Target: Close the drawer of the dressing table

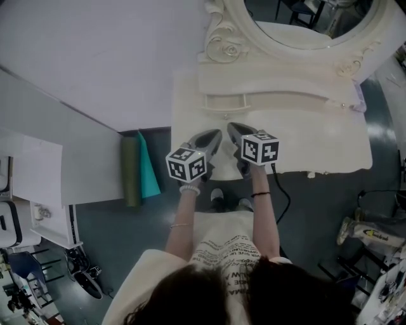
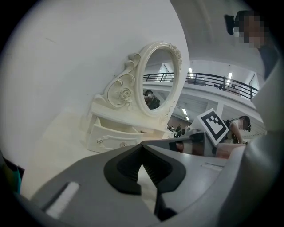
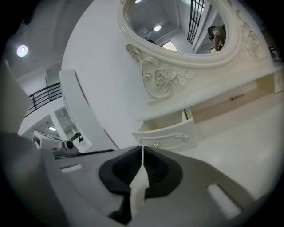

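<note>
Cream tabletop (image 1: 317,146) by white wall; drawer (image 1: 225,101) sat pulled out under the mirror (image 1: 298,22), just far of both tips. Left gripper (image 1: 214,136) and right gripper (image 1: 235,129) were fully closed, holding nothing. Risk: an off-centre shove could skew and jam the drawer, or slide the whole mirror unit back.

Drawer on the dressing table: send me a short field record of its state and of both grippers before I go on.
drawer: open, pulled out under the mirror, knob towards the grippers
dressing table: cream top, bare in front of the drawer
left gripper: fingers together, nothing between them, short of the drawer
right gripper: fingers together, nothing between them, short of the drawer
contact: none
task: drawer not yet closed
</note>
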The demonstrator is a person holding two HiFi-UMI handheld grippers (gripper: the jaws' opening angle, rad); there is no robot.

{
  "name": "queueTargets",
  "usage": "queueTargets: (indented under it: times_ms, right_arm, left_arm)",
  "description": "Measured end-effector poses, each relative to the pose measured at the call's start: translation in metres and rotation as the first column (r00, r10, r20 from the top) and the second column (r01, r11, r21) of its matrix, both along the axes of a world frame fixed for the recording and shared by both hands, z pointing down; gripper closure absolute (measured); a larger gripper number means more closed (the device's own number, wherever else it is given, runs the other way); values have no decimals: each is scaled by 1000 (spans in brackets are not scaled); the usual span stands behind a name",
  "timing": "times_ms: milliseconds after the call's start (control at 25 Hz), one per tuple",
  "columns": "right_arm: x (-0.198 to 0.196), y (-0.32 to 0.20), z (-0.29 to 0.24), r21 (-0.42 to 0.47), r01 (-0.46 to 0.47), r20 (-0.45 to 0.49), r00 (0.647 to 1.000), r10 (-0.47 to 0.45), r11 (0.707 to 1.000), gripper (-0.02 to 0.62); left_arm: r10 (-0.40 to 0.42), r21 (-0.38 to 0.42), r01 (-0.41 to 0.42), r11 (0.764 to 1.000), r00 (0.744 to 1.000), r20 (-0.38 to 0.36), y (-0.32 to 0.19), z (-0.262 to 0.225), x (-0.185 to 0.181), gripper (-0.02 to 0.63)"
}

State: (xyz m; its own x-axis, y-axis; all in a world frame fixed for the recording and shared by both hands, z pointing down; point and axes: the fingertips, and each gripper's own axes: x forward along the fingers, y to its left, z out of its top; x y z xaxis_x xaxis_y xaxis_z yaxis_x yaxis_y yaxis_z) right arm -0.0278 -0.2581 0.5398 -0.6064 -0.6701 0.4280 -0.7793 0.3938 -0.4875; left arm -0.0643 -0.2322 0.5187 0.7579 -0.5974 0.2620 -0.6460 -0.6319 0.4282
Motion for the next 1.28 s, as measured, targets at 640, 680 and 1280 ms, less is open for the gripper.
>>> queueTargets:
  times_ms: [640, 680, 1280]
  right_arm:
    - [-1, -22, 24, -86, -84, -53, 995, 80, 993, 523]
    - [0, -23, 26, -91, -91, -60, 995, 85, 992, 514]
    - [-7, -39, 39, -152, -109, -40, 994, 104, 982, 472]
  left_arm:
    - [27, -26, -27, 999, 999, -19, -20, 10, -12, 607]
    - [27, -27, -28, 999, 999, -22, -21, 10, -12, 607]
    - [35, -51, -37, 998, 999, -40, -38, 18, -14, 607]
